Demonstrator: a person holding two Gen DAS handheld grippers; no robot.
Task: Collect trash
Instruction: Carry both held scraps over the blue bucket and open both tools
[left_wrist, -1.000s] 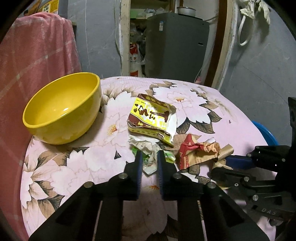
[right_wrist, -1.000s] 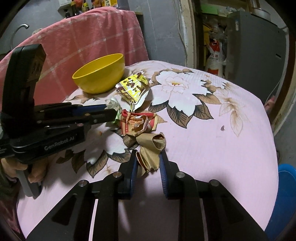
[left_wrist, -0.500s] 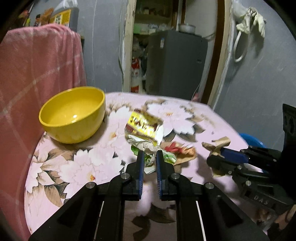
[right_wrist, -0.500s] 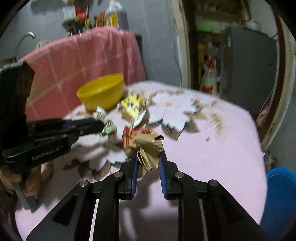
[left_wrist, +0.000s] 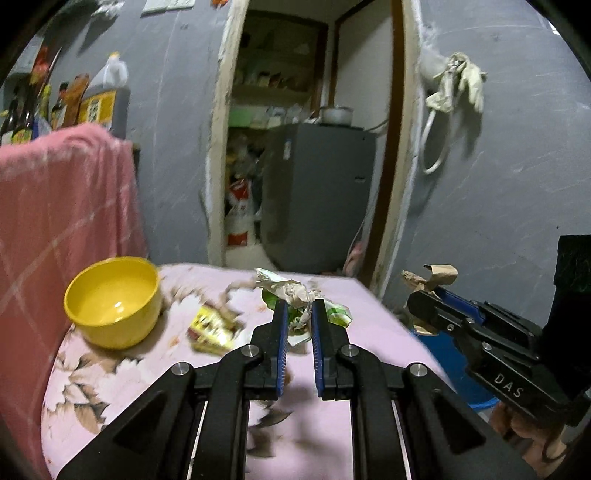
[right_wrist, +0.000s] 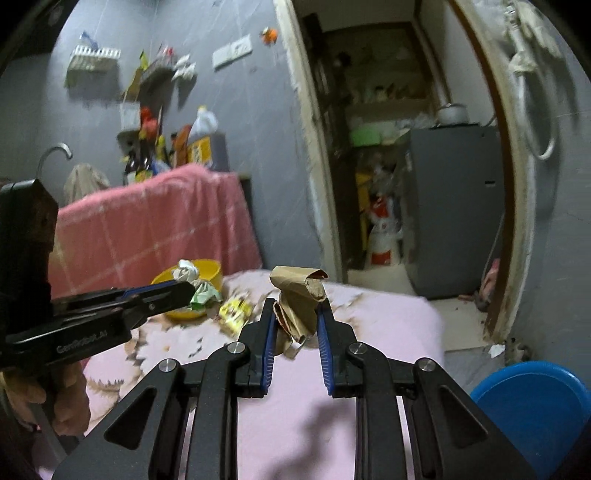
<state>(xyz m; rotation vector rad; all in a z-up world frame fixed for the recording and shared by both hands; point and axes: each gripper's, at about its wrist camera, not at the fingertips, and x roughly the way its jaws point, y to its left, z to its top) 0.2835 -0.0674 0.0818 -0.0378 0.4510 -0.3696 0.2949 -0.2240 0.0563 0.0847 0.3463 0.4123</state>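
I am holding a piece of rubbish in each tool, both lifted clear of the pink flowered tablecloth (left_wrist: 332, 424). My left gripper (left_wrist: 297, 317) is clenched on a crumpled white-and-green plastic wrapper (left_wrist: 295, 295), which is sticking up and out past the blue-padded fingers (left_wrist: 281, 343). My right gripper (right_wrist: 295, 314) is clamped on a crushed brown paper scrap (right_wrist: 297, 295), its rolled top standing above the fingers.

So two pieces are in hand but neither is binned. The round blue plastic bin (right_wrist: 535, 402) is sitting on the floor off the right edge of the table, low in the right wrist view, and I judge that to be where both loads are going; the brown scrap is well apart from it and higher, and the wrapper is farther away.

Left on the cloth, I am seeing a flattened yellow snack packet (left_wrist: 212, 330) lying just beside the glossy yellow bowl (left_wrist: 112, 302). The bowl looks empty and I am treating it as crockery, not trash. The near part of the table is hidden behind my own tools and blurred, so I cannot tell if more litter is lying there. By my reckoning the job is roughly midway: two drops to make, then at least one more pick.
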